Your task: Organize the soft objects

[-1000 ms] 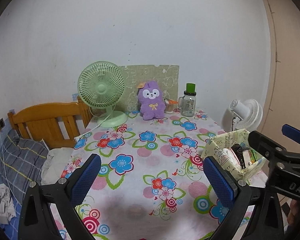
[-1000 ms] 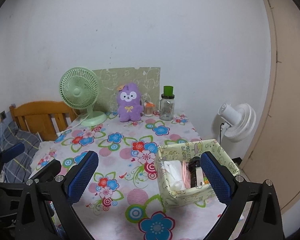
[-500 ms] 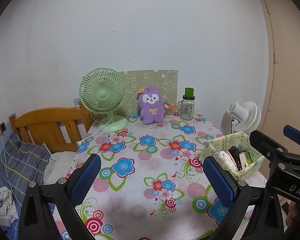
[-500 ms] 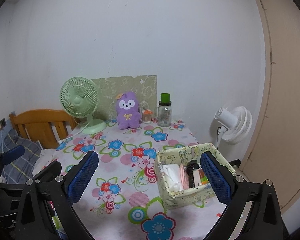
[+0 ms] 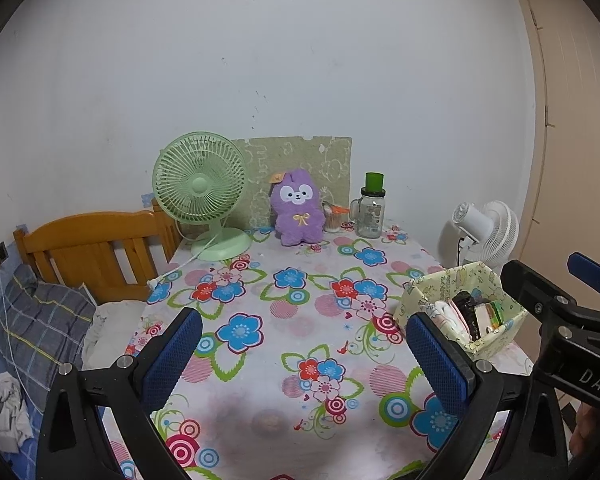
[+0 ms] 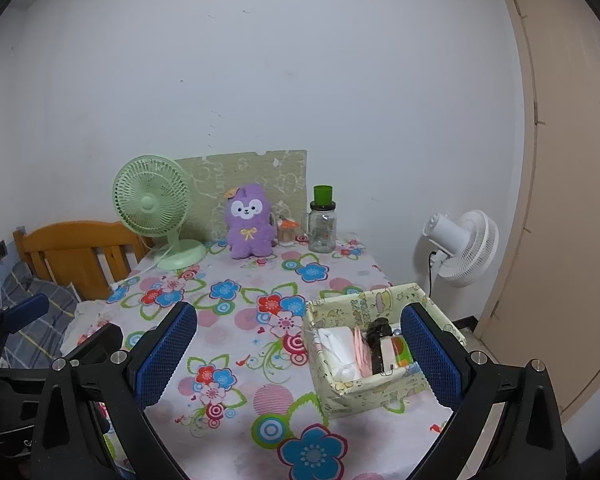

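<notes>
Left wrist view: both tongs, left gripper (image 5: 300, 356) and right gripper (image 6: 298, 350), gape empty; purple plush (image 5: 298, 210) sits upright far back, soft packs fill the box (image 6: 364, 390) near right, fitting tidied or pending.

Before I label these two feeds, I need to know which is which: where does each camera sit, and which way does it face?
Left wrist: rides the left tool, facing the far wall across the floral table; its blue pads frame the view, and the right tool's black frame shows at right.
Right wrist: rides the right tool, facing the same way from further right, the patterned box close by; the left tool shows at left.
Shared: purple plush toy, green fan, jar, white fan, box.
</notes>
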The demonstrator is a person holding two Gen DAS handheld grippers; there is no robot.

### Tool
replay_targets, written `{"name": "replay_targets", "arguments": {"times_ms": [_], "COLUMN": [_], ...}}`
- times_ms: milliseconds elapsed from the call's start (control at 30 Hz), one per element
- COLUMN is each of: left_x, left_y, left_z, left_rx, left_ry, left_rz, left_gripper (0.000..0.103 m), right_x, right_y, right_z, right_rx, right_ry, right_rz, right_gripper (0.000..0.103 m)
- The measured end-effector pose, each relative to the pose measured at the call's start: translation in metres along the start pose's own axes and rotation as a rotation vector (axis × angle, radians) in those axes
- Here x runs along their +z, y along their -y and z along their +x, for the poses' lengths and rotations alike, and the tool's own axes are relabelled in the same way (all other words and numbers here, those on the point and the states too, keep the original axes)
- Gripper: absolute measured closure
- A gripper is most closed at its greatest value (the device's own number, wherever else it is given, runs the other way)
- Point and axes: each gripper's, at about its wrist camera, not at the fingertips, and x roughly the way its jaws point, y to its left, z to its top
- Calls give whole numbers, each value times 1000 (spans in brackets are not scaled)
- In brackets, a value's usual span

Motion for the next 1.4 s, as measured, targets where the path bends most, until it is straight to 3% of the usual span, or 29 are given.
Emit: {"name": "replay_targets", "arguments": {"times_ms": [1400], "left_x": [-4], "left_y": [-2], "left_z": [11], "left_rx": [3], "left_ry": [-13], "left_rz": [-1], "left_gripper": [0], "right_x": [-4], "right_y": [-3], "right_z": [7], "right_rx": [-13], "right_ry": [-16], "right_rz": [-3], "right_gripper": [0]}}
